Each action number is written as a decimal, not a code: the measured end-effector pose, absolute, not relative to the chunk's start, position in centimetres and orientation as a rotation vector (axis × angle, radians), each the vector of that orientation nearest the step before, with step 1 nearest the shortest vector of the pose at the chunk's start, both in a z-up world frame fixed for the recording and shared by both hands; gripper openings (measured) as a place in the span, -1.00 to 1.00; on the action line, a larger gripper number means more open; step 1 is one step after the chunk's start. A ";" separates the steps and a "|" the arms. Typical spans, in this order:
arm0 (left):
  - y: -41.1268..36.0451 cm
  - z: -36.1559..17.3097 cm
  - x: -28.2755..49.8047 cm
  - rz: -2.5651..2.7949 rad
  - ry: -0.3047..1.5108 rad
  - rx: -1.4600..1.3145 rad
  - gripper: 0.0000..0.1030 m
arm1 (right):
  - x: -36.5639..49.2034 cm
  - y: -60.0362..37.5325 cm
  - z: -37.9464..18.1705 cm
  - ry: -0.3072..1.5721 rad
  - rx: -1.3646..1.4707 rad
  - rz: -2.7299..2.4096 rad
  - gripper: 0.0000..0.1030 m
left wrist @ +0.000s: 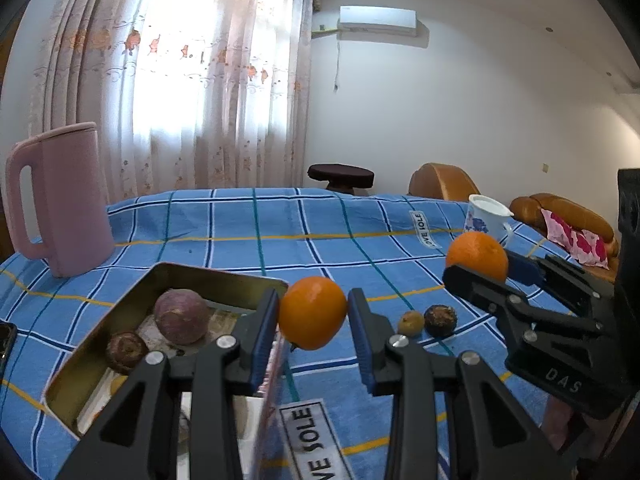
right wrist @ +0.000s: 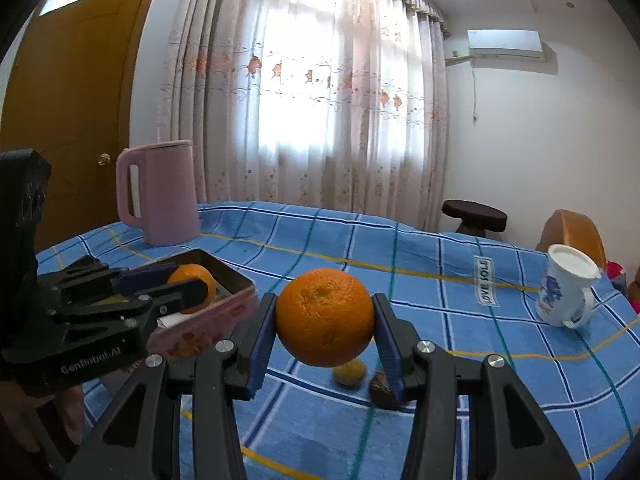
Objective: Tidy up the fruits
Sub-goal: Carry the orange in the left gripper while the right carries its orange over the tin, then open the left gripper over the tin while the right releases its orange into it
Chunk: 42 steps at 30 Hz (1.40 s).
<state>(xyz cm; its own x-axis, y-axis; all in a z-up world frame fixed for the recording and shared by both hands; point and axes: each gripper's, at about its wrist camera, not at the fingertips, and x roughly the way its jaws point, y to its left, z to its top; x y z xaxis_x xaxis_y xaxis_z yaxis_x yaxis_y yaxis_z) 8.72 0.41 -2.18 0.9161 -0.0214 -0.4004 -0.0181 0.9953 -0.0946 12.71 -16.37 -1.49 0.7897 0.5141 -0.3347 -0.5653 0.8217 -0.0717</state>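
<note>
Blue tablecloth [left wrist: 248, 236] bore white, navy, teal and yellow checks. Pink kettle [left wrist: 60, 200] stood at ten o'clock; white mug [left wrist: 486, 216] with blue flowers at two o'clock. Both oranges [left wrist: 313, 313] were orange.

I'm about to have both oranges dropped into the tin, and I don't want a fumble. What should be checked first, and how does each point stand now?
1. Left gripper clamps its smooth orange: ok.
2. Right gripper clamps the bigger dimpled orange: ok.
3. Left orange above the open rectangular metal tin: not ok, it hangs at the tin's right rim.
4. Room in the tin beside the purple round fruit and the brown one: cannot tell.
5. The two grippers apart: ok.
6. Small yellow fruit and dark brown fruit remain on the blue checked cloth: not ok.
</note>
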 end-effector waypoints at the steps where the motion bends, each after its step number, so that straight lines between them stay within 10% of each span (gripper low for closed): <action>1: 0.7 -2.1 8.6 0.005 0.413 -0.098 -0.28 | 12.6 -16.0 -1.3 0.307 -0.174 0.592 -0.06; 35: 13.6 -4.6 5.8 0.208 0.537 -0.225 -0.27 | 9.9 -0.7 -4.9 0.529 -0.340 0.951 -0.05; 42: 12.8 -3.2 4.9 0.210 0.479 -0.228 0.44 | 9.4 -2.9 -3.9 0.495 -0.311 0.942 0.19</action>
